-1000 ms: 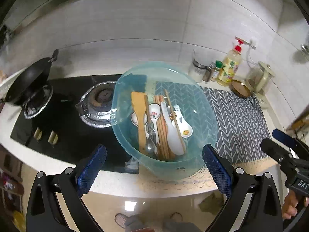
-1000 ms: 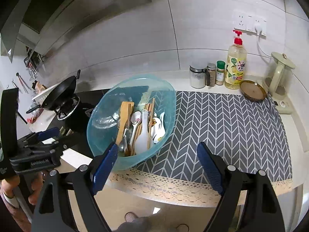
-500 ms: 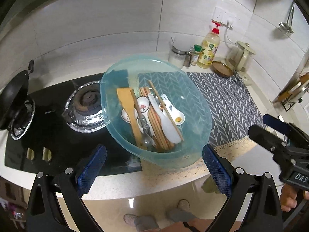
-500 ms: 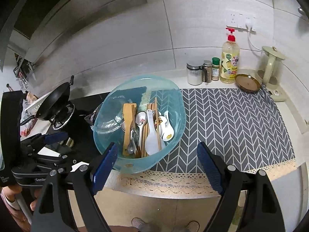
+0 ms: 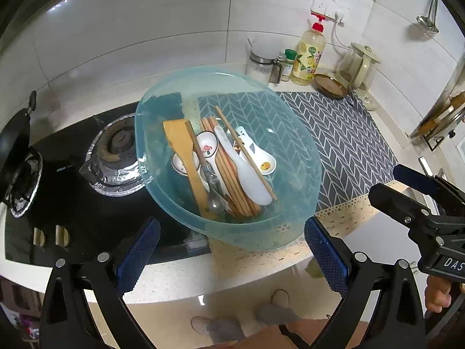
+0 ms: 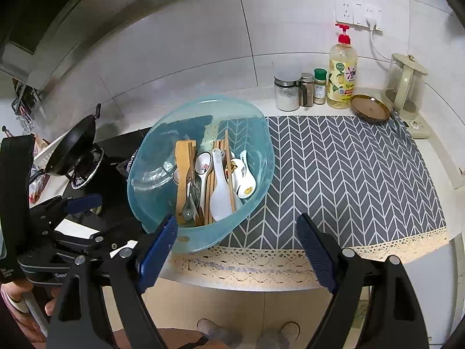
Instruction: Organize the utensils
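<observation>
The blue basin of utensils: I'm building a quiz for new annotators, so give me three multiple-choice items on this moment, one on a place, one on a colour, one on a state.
1. Where does the blue basin sit?
A. Partly on the patterned mat, partly towards the stove
B. In a sink
C. On the floor

2. What colour is the pump on the soap bottle?
A. Green
B. Red
C. Black

3. How does the right gripper stand?
A. Shut on the wooden spatula
B. Shut on the basin's rim
C. Open, holding nothing

Key:
1 A: the basin's right side overlaps the grey patterned mat, its left side reaches towards the stove.
2 B: the pump top is red.
3 C: its blue pads are wide apart at the counter's front edge, and the wooden spatula lies in the basin.
</observation>
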### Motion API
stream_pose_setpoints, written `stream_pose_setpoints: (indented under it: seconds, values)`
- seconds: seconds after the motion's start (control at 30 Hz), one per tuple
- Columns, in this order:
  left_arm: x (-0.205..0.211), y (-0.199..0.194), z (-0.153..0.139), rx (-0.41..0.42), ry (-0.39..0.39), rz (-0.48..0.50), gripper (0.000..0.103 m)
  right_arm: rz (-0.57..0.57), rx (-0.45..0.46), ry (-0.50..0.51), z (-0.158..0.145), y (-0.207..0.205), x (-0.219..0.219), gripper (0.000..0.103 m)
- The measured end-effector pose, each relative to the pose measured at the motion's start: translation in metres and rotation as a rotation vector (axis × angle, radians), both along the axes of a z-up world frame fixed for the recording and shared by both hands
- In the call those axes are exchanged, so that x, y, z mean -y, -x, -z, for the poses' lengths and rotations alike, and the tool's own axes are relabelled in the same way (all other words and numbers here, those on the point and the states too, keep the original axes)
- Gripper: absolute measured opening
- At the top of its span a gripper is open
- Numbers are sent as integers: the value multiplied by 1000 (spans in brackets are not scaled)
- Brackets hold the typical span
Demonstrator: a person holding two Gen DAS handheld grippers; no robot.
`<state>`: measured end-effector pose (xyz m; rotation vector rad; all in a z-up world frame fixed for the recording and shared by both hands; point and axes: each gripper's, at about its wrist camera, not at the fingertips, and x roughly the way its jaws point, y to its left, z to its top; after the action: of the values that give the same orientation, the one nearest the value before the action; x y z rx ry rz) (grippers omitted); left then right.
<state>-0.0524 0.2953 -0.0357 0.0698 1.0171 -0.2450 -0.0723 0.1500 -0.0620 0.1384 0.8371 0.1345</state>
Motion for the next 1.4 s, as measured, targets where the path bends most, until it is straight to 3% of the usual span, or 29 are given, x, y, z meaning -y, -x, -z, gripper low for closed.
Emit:
stream_pose_setpoints:
  seconds: [1.4]
  values:
    - [1, 2, 2, 0, -4, -17, 99, 12, -3, 20, 2, 3, 4, 81]
